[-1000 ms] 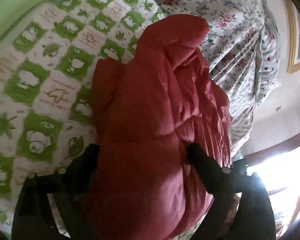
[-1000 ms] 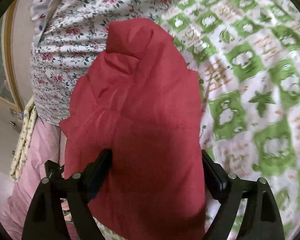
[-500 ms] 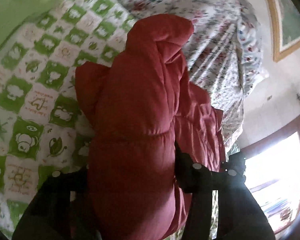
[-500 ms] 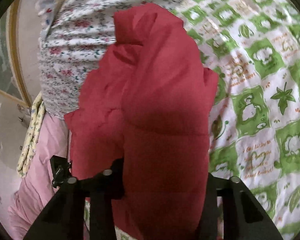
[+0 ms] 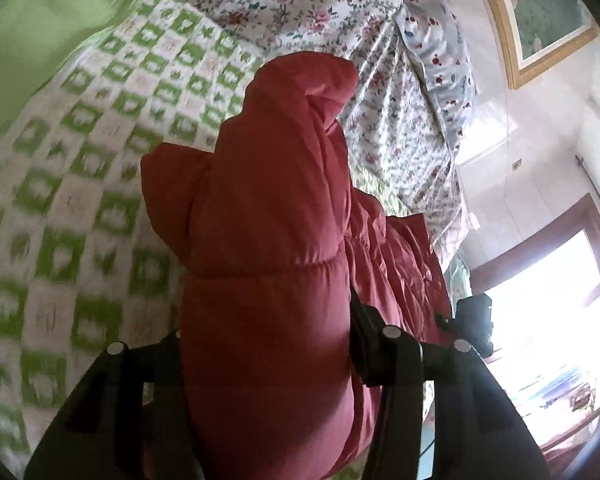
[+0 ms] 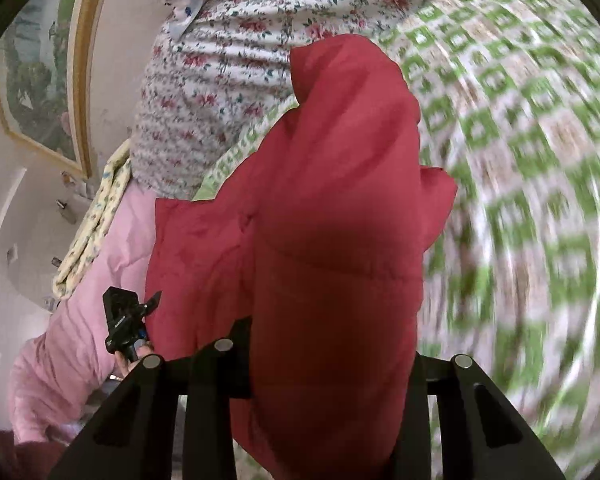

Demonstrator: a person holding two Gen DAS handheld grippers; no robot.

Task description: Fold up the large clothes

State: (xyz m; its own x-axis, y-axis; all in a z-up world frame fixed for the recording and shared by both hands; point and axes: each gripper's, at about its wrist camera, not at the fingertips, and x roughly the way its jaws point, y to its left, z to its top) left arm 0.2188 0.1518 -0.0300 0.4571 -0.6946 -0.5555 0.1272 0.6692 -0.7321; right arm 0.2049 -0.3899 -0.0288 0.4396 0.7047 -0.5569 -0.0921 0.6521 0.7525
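Observation:
A red padded jacket [image 5: 268, 200] hangs bunched between both grippers above the bed. In the left wrist view my left gripper [image 5: 264, 332] is shut on a thick fold of it, and the black fingers [image 5: 364, 332] press into the padding. In the right wrist view my right gripper [image 6: 332, 348] pinches another thick fold of the jacket [image 6: 340, 160], its jaws still closing on the cloth. Each view also shows part of the other gripper beside the jacket: the right one [image 5: 472, 324] and the left one [image 6: 124, 320], the latter in a hand.
Below lies a green-and-white chequered quilt [image 5: 80, 200] [image 6: 520, 160]. A bundled floral duvet [image 5: 320, 8] [image 6: 220, 60] sits at the head of the bed, with a pink quilt [image 6: 92, 280] at its side. A framed picture [image 5: 540, 20] and a bright window [image 5: 560, 340] are on the walls.
Both grippers went from wide open around the jacket to shut on its folds. They rose and pulled back, lifting the jacket off the quilt.

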